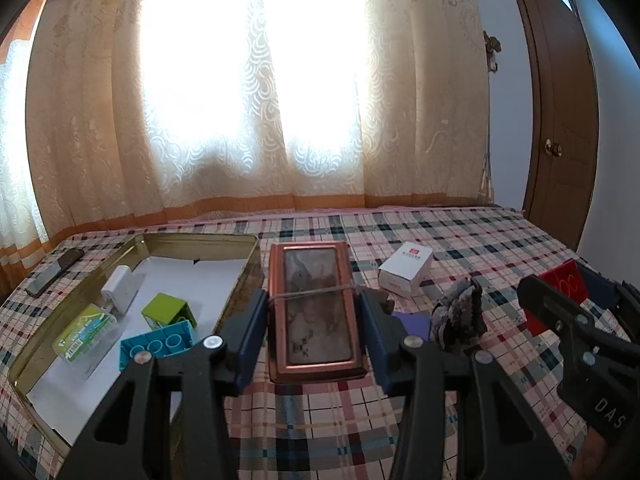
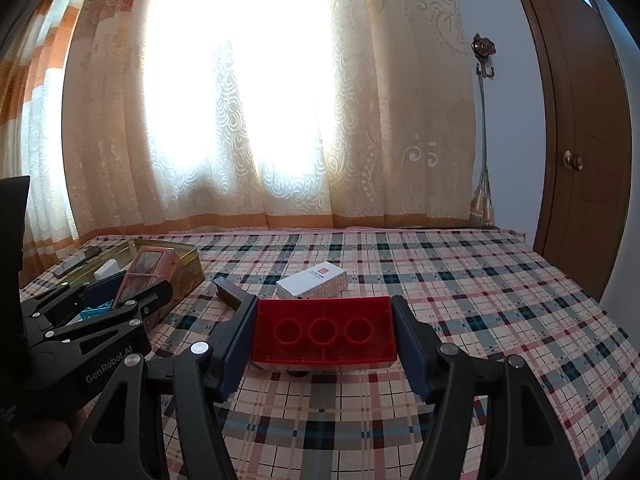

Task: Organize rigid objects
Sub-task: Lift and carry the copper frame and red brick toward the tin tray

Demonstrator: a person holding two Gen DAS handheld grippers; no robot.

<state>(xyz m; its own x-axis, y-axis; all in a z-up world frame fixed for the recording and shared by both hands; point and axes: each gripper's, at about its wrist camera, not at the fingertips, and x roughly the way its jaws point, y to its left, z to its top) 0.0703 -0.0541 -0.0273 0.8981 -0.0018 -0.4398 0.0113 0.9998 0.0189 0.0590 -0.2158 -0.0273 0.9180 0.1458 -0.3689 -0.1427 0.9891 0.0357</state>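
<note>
A: Copper-framed box point(image 1: 316, 312) clamped across its short width in left gripper point(image 1: 314, 332), pads on both long sides. Long axis running 12 to 6, along the fingers. Appears lifted clear of the plaid cloth point(image 1: 460, 236).

B: Destination?

A: Gold tin tray point(image 1: 240, 264) at 9 to 10 o'clock from the box, just beside it, near wall close to the left pad. Already inside: blue brick point(image 1: 158, 346), green cube point(image 1: 166, 310), clear green-labelled case point(image 1: 86, 332), white adapter point(image 1: 120, 286).

B: Right side?

A: Red brick point(image 2: 324, 330) gripped end to end in right gripper point(image 2: 324, 332), hollow underside with three round sockets facing the camera, long axis 9 to 3. Tray at 10 o'clock, well apart, left gripper between.

B: Judgement?

A: Left nearer. Likely box first, over the near wall towards 9. White carton point(image 2: 312, 280) on the cloth, untouched.
</note>
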